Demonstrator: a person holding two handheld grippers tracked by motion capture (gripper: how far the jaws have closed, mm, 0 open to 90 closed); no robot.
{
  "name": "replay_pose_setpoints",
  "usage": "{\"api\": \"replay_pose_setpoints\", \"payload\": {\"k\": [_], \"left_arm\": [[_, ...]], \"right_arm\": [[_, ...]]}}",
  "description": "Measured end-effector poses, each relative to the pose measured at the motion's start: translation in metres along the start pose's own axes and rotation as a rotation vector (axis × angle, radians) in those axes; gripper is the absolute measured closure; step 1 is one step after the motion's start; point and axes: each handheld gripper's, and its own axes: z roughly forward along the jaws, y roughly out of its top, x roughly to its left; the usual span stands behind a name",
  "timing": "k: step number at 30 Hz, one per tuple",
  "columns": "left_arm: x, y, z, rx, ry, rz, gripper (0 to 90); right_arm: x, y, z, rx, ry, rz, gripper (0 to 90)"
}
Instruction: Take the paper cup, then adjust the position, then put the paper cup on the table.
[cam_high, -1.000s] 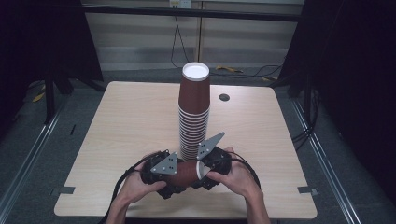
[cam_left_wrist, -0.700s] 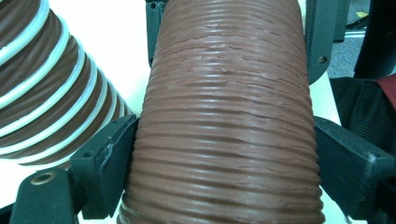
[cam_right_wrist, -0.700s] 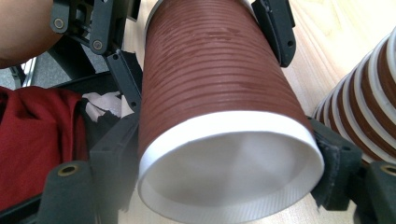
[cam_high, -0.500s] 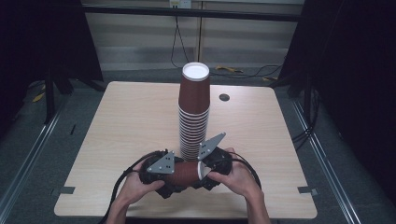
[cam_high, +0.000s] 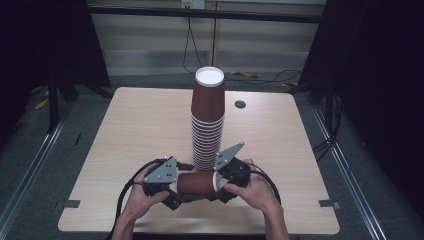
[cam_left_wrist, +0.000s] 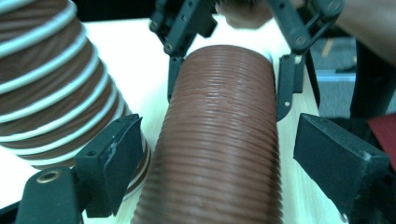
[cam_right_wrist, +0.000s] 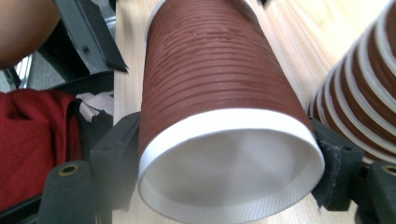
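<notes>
the left gripper (cam_high: 172, 192) jaws have just been closing but stand off the cup (cam_high: 196, 183), gripped by the right gripper (cam_high: 220, 182), near the stack (cam_high: 207, 125).

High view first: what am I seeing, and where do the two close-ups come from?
No robot: a person holds a two-jaw gripper in each hand. The high view looks down on the table. Each close-up comes from a camera riding on one gripper. On the table stands a tall stack of brown cups. The right gripper clamps a single cup, lying sideways, at its rim. On the left gripper the jaws have just been closing around its other end; a gap shows beside one pad.
</notes>
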Motion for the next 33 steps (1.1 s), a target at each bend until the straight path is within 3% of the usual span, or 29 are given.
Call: {"api": "replay_pose_setpoints", "payload": {"k": [3,8,17,19,23,33], "left_arm": [[0.001,-0.003,-0.004,-0.017,0.027,-0.027,15.6],[0.001,-0.007,-0.010,-0.077,0.032,-0.069,15.6],[-0.001,-0.013,-0.017,-0.118,0.053,-0.088,15.6],[-0.001,-0.015,-0.019,-0.129,0.057,-0.097,15.5],[-0.001,-0.018,-0.021,-0.136,0.064,-0.110,15.5],[-0.001,-0.023,-0.028,-0.167,0.083,-0.132,15.4]], "right_arm": [[-0.002,-0.008,-0.003,-0.026,-0.014,0.027,23.0],[-0.003,-0.014,-0.006,-0.082,-0.017,0.050,22.9],[-0.001,-0.018,-0.007,-0.155,-0.019,0.041,22.8],[-0.001,-0.021,-0.007,-0.181,-0.002,0.045,22.8],[-0.001,-0.027,-0.005,-0.205,-0.023,0.057,22.8],[-0.001,-0.030,-0.003,-0.280,-0.022,0.058,22.7]]}}
